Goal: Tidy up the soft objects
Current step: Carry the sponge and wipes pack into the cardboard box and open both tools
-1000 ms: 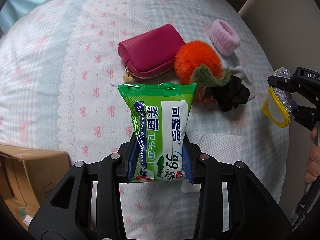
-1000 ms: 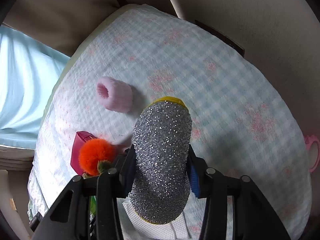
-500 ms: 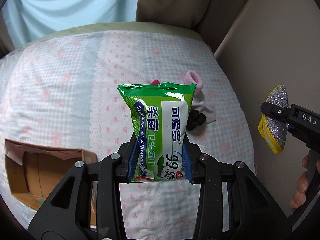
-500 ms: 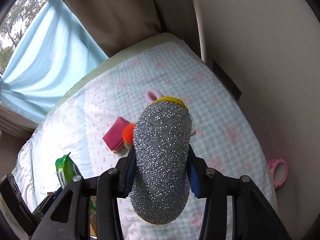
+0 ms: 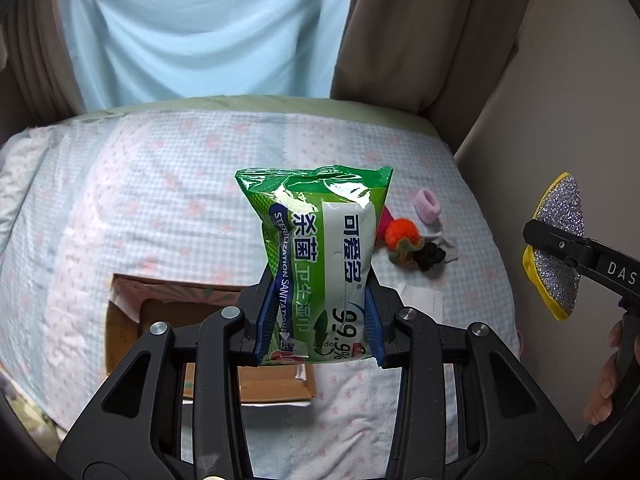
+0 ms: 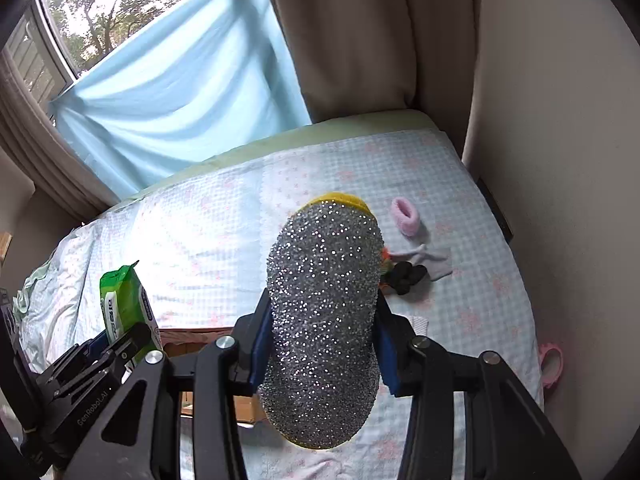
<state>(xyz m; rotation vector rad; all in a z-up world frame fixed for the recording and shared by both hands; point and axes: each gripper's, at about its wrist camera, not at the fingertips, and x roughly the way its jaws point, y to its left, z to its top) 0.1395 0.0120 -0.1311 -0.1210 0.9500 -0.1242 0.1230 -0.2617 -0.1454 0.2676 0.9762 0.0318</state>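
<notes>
My left gripper (image 5: pixel 318 320) is clamped on the green wet-wipe pack (image 5: pixel 316 256), gripping its lower end with the pack standing upright above the fingers. My right gripper (image 6: pixel 324 344) is clamped on the silver glitter sponge (image 6: pixel 324 312), pinched across its waist, its yellow backing showing at the top edge. Both items hang in the air above the bed (image 5: pixel 160 200). Directly below the left gripper lies an open cardboard box (image 5: pixel 132 312), which I judge to be the destination. To do the drop well, centre each item over the opening, lower it inside the flaps, then release; deliver one gripper at a time so the two do not collide. Just past the box lies a white tissue (image 5: pixel 420 300). Farther out on the bed rest an orange pompom (image 5: pixel 402 234), a black scrunchie (image 5: pixel 432 256), a grey sock (image 6: pixel 428 258) and a pink knit band (image 5: pixel 427 210). A magenta item is almost entirely hidden behind the pack. The box interior is largely blocked by the gripper frames, so its contents cannot be determined.
</notes>
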